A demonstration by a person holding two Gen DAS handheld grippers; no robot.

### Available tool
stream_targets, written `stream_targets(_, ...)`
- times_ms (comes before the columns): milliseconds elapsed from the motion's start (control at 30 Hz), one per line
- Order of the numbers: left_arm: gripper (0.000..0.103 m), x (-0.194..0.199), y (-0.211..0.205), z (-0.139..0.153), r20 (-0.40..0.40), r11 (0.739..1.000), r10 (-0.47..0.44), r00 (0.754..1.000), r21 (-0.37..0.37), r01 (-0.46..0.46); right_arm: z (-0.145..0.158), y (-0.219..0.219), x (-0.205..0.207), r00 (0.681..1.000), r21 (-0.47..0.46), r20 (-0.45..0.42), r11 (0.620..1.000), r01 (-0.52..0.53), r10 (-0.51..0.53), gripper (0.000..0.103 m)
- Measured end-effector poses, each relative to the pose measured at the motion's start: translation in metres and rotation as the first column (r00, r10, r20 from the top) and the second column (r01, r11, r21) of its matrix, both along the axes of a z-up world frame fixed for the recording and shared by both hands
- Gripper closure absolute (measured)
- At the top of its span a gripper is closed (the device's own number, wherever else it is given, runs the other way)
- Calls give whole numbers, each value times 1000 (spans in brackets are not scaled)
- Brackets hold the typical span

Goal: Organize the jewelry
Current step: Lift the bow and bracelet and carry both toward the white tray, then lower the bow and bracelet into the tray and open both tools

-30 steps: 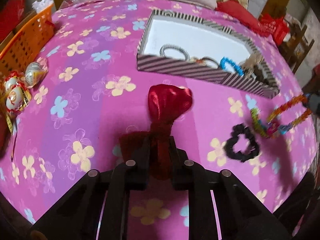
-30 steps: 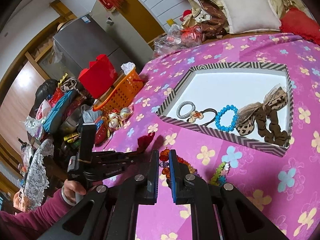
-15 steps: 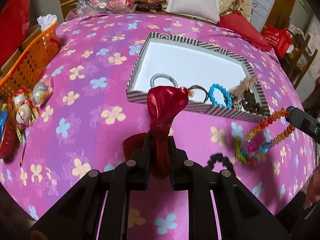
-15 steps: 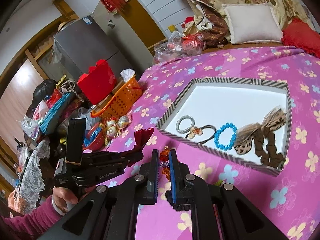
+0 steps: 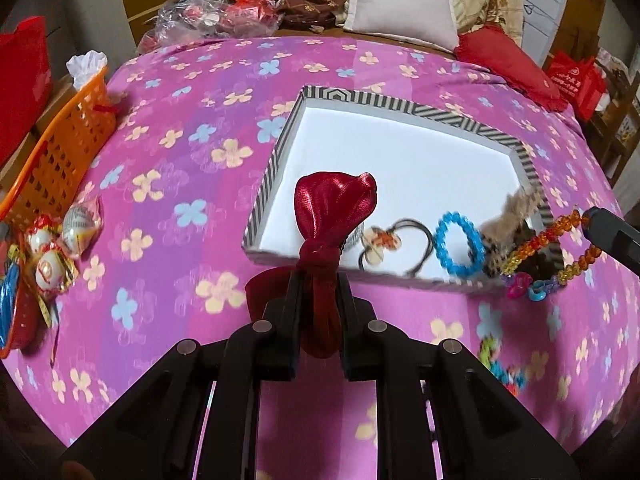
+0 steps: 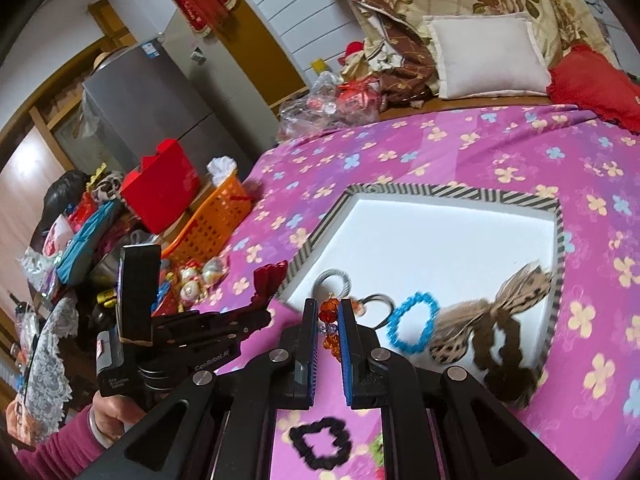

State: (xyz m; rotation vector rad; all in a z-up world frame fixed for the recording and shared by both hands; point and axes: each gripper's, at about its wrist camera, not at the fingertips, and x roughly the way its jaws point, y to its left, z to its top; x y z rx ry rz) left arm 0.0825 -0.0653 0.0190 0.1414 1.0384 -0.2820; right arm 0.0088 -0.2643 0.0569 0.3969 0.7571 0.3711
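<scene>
My left gripper is shut on a red satin bow and holds it above the near left corner of the striped tray. My right gripper is shut on an orange and red bead necklace, which hangs over the tray's near right side. The tray holds a blue bead bracelet, a grey hair tie, a black loop with a charm and a leopard bow with brown scrunchie. The left gripper with the bow also shows in the right wrist view.
A black scrunchie and a green bead piece lie on the pink flowered bedspread in front of the tray. An orange basket and wrapped sweets are at the left edge. Pillows lie behind.
Both grippers have risen and moved toward the tray, the left carrying the red bow, the right carrying the bead necklace. The necklace now hangs over the tray's near right side.
</scene>
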Motion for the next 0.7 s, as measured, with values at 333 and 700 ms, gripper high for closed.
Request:
stream_targets(333,90,40,-20,-10,-6,999,39,999,20,-39,-21,-19,29,997,-29,-40,998,62,-63,94)
stream_targets(700,90,59,-31,-38,-37,997,71,997,43,-69,-58,-6,51,992,-30,-116,999,39,-42,94)
